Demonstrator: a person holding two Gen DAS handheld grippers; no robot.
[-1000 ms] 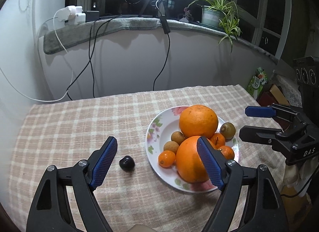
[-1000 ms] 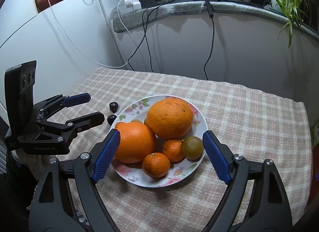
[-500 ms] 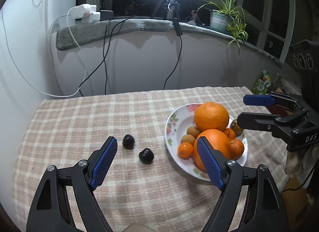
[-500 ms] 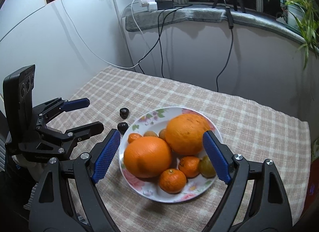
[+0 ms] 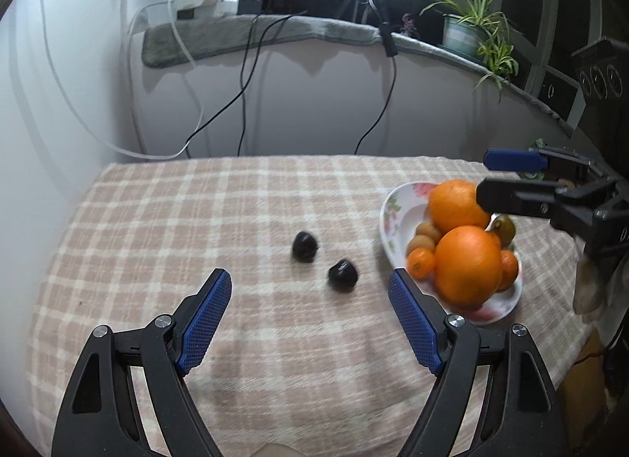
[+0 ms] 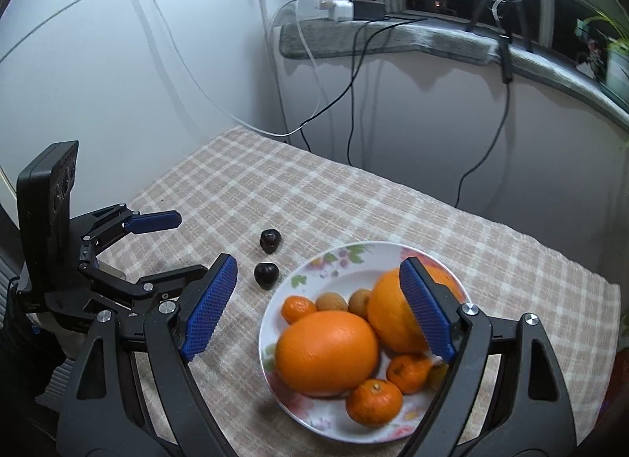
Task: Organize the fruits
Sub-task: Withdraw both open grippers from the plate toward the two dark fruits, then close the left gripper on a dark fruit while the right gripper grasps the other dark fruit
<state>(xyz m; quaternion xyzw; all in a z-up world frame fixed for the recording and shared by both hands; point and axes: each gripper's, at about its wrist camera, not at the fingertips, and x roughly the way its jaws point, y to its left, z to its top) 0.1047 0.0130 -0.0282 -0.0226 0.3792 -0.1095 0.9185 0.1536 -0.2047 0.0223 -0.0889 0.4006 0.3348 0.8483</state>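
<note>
Left wrist view: the left gripper point(image 5: 308, 317) is spread wide, with nothing between its blue pads point(image 5: 204, 319). It hangs above the checked cloth point(image 5: 196, 221). Two dark fruits lie on the cloth just ahead of the fingertips, apart from each other: the near one point(image 5: 343, 275) sits ahead and slightly toward the right finger, the far one point(image 5: 304, 246) lies further ahead, near the centre line. The plate point(image 5: 393, 213) stands ahead and to the right, just beyond the right fingertip. It carries two large oranges point(image 5: 468, 266), small mandarins point(image 5: 420, 263), two brown round fruits point(image 5: 421, 242) and one green fruit point(image 5: 504, 228). The right gripper point(image 5: 499, 177) enters from the right, above the far side of the plate, fingers parted, empty.

Right wrist view: the right gripper point(image 6: 318, 293) is spread wide and grips nothing. The plate point(image 6: 346, 260) lies directly below and ahead, between the fingers. The near orange point(image 6: 326, 351) sits centred between them; the second orange point(image 6: 389, 319) is partly hidden behind the right pad point(image 6: 426, 311). Mandarins point(image 6: 373, 402) lie nearest the camera; the brown fruits point(image 6: 331, 303) lie beyond the near orange. The two dark fruits point(image 6: 266, 275) rest on the cloth point(image 6: 354, 201) just ahead of the left fingertip, outside the plate. The left gripper point(image 6: 184, 244) stands to the left, fingers parted, empty
</note>
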